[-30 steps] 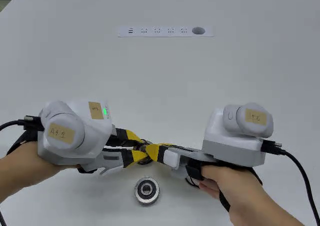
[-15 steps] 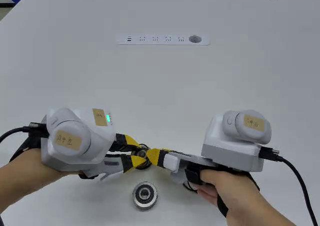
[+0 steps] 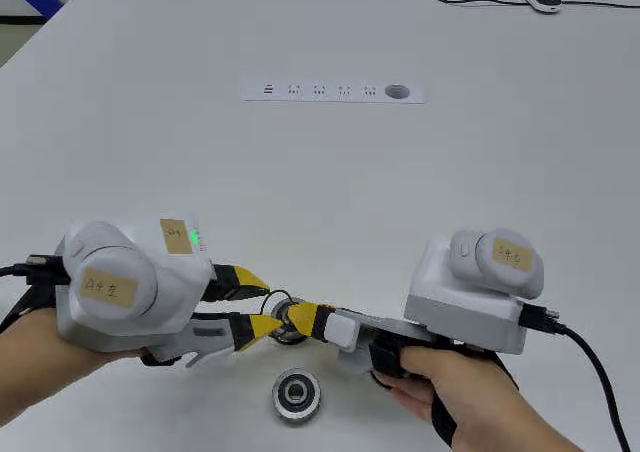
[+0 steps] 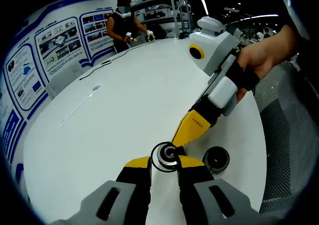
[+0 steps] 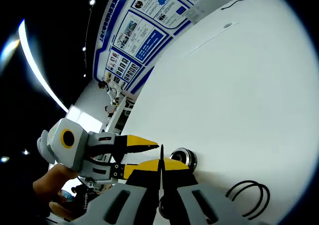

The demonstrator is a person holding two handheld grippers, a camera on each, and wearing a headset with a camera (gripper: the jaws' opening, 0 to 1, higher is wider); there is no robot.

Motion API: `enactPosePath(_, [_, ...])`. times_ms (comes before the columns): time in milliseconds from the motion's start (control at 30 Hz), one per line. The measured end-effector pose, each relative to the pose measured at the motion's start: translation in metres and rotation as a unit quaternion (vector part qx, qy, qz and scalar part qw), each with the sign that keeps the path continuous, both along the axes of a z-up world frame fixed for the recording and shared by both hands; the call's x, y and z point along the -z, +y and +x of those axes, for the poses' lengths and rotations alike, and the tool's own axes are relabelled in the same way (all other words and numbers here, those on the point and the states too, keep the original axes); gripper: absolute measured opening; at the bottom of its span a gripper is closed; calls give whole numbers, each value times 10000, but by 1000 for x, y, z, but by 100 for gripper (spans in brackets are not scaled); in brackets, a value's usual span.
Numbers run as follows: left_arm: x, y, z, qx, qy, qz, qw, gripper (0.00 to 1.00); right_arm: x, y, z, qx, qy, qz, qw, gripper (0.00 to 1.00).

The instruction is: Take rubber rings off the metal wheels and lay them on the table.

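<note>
Since half a second ago the left hand-held gripper [image 3: 268, 302] has spread its yellow-tipped jaws wider, and they now stand released on either side of a small metal wheel [image 4: 168, 155] instead of closing on it. That wheel sits low over the white desk [image 3: 320, 192], between the two hand-held grippers, with a thin black rubber ring [image 4: 153, 158] looped loosely about it, a pale gap showing between ring and rim. From the opposite side the right hand-held gripper [image 5: 160, 164] reaches in with its jaws clenched flat together, their tips right at the edge of the ring; whether they actually pinch the rubber is too small to make out. In the right gripper view the wheel lies just beside those closed tips, and the left jaws come in from the left, clearly parted. A second wheel [image 3: 297, 394] rests alone on the desk nearer the person, apart from both hand-held grippers. Two loose rings [image 5: 245, 196] lie overlapping on the desk close to the right hand-held gripper. Farther back, a white power strip [image 3: 332, 92] lies flat across the desk.
</note>
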State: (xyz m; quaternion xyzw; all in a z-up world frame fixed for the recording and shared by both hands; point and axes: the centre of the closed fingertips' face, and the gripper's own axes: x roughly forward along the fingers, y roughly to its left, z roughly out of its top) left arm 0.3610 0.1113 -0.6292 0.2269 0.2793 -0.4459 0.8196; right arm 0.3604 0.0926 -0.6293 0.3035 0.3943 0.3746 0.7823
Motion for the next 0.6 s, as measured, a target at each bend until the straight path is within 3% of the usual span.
enactPosePath(167, [-7, 3, 0, -147, -82, -93, 9998, 25, -6, -13, 5, 206, 2, 45, 9998, 2])
enactPosePath(300, [-15, 0, -1, -211, -140, -320, 9992, 28, -8, -32, 12, 452, -8, 26, 9990, 2])
enactPosePath(600, [-20, 1, -2, -273, -228, -411, 9985, 37, -4, -74, 15, 980, 169, 19, 9950, 2])
